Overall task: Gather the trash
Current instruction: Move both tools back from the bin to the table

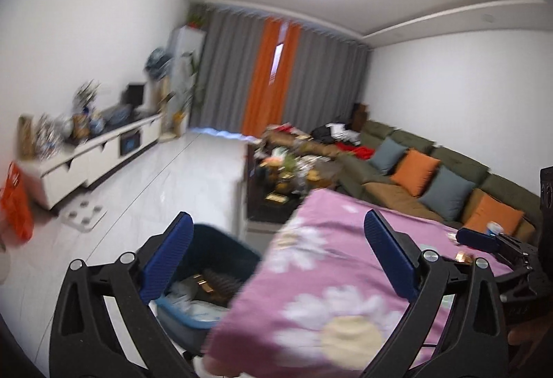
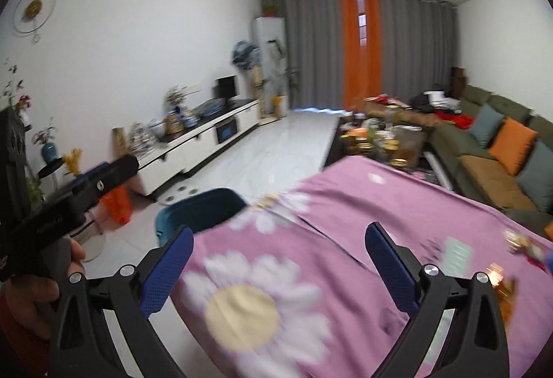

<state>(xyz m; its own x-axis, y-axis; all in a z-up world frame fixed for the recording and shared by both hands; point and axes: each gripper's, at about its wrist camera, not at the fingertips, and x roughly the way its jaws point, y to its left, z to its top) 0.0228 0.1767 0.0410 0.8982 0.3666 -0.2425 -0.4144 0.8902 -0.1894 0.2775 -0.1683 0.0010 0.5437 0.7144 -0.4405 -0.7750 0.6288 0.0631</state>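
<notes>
A blue trash bin stands on the floor at the left edge of a table under a pink flowered cloth. Wrappers and paper lie inside the bin. My left gripper is open and empty, held over the table's left corner and the bin. My right gripper is open and empty above the cloth. Gold and coloured wrappers lie at the cloth's right edge, with a pale green paper near them. The bin's rim shows left of the table. Both views are blurred.
A green sofa with orange and grey cushions runs along the right wall. A cluttered coffee table stands beyond the pink table. A white TV cabinet lines the left wall. An orange bag and a white scale sit on the floor.
</notes>
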